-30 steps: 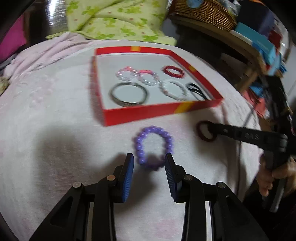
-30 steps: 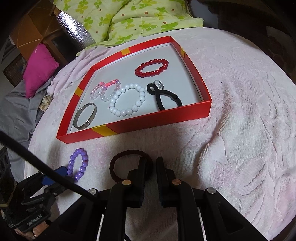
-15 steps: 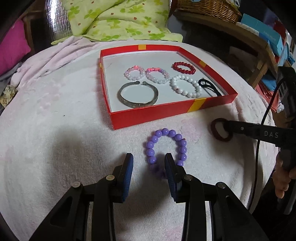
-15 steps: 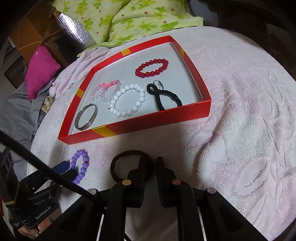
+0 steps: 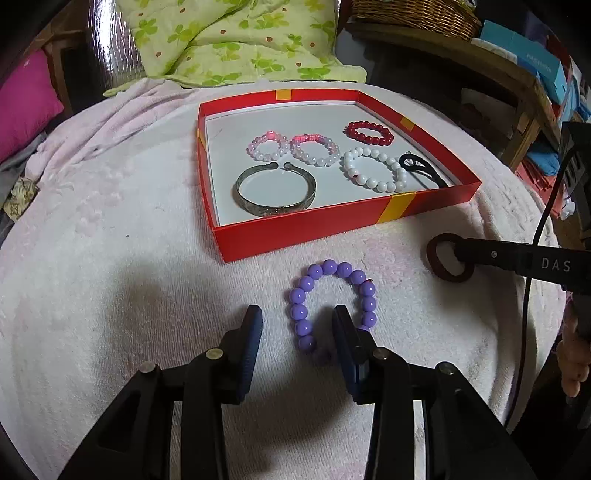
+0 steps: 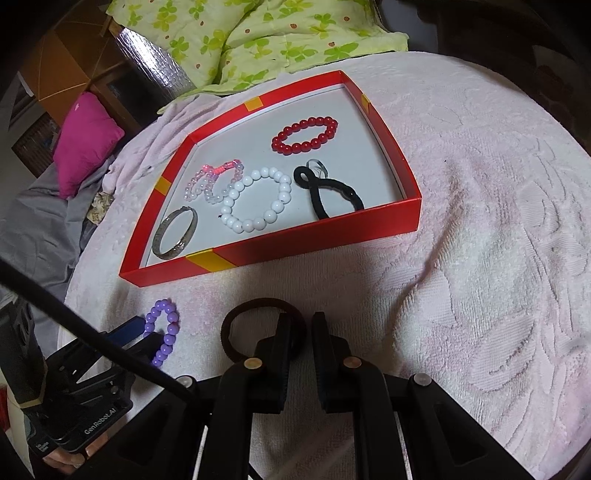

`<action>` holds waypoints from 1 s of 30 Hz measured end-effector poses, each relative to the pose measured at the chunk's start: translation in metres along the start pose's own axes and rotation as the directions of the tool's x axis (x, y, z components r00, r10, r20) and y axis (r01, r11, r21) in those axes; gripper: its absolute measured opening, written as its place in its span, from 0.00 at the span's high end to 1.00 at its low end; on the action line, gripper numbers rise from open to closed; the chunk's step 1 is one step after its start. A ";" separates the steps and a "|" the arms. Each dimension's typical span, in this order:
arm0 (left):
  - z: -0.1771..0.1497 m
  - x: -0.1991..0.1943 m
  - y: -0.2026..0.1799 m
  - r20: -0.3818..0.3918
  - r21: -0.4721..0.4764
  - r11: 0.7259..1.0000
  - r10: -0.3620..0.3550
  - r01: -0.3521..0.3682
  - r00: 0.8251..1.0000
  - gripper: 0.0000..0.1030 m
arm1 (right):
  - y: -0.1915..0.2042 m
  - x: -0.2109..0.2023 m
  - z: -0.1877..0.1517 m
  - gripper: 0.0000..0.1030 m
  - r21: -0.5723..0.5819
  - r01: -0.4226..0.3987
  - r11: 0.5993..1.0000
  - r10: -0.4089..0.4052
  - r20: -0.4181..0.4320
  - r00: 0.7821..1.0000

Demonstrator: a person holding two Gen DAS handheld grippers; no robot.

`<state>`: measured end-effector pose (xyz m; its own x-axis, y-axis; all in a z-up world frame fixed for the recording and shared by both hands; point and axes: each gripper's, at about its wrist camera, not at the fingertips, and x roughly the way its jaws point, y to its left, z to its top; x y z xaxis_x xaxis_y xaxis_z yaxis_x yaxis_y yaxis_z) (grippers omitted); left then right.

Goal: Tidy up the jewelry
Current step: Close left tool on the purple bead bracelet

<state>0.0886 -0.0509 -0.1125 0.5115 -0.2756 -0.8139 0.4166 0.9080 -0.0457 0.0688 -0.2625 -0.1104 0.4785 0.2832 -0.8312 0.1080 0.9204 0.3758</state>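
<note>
A purple bead bracelet (image 5: 330, 303) lies on the pink towel just in front of the red tray (image 5: 391, 213). My left gripper (image 5: 297, 326) is open, its fingers astride the bracelet's left side. It also shows in the right wrist view (image 6: 164, 330). A dark brown hair tie (image 6: 255, 326) lies on the towel; my right gripper (image 6: 300, 334) is nearly shut with its left finger over the tie's right side. The tie also shows in the left wrist view (image 5: 445, 258). The tray holds a silver bangle (image 5: 275, 190), white, red and pink bead bracelets and a black hair tie.
A green patterned quilt (image 5: 221, 44) lies behind the tray. A magenta cushion (image 6: 85, 142) sits at the far left. A wooden shelf with a basket (image 5: 413, 14) and boxes stands at the right. The towel edge drops off on both sides.
My left gripper has moved forward and right so the purple bracelet's left side now lies between its fingers. My right gripper has stayed at the brown hair tie.
</note>
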 end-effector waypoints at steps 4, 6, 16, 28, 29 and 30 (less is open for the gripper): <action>0.000 0.001 -0.001 0.002 0.001 1.000 0.008 -0.008 1.000 0.61 | 0.000 0.000 0.000 0.86 -0.002 0.003 1.000 -0.003 0.001 1.000; 0.000 0.001 -0.001 0.003 0.002 1.000 0.011 -0.011 1.000 0.61 | 0.001 0.000 0.000 0.86 -0.003 0.003 1.000 -0.003 0.001 1.000; -0.001 0.000 -0.003 0.006 0.014 0.999 0.030 -0.030 1.000 0.61 | 0.001 0.000 0.000 0.86 -0.002 0.003 1.000 -0.003 0.000 1.000; -0.002 -0.002 -0.010 0.017 0.047 0.999 0.021 -0.022 1.000 0.82 | 0.001 0.000 0.000 0.86 -0.001 0.001 1.000 -0.001 0.000 1.000; -0.002 -0.002 -0.009 0.017 0.044 0.999 0.016 -0.016 1.000 0.84 | 0.001 0.000 0.000 0.86 -0.001 0.001 1.000 -0.001 0.000 1.000; -0.001 -0.002 -0.009 0.017 0.042 0.999 0.012 -0.013 1.000 0.88 | 0.001 0.000 0.000 0.86 -0.001 -0.001 1.000 0.001 -0.001 1.000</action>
<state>0.0826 -0.0578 -0.1110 0.5290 -0.2698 -0.8046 0.4409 0.8975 -0.0111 0.0693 -0.2616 -0.1099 0.4779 0.2839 -0.8313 0.1070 0.9205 0.3759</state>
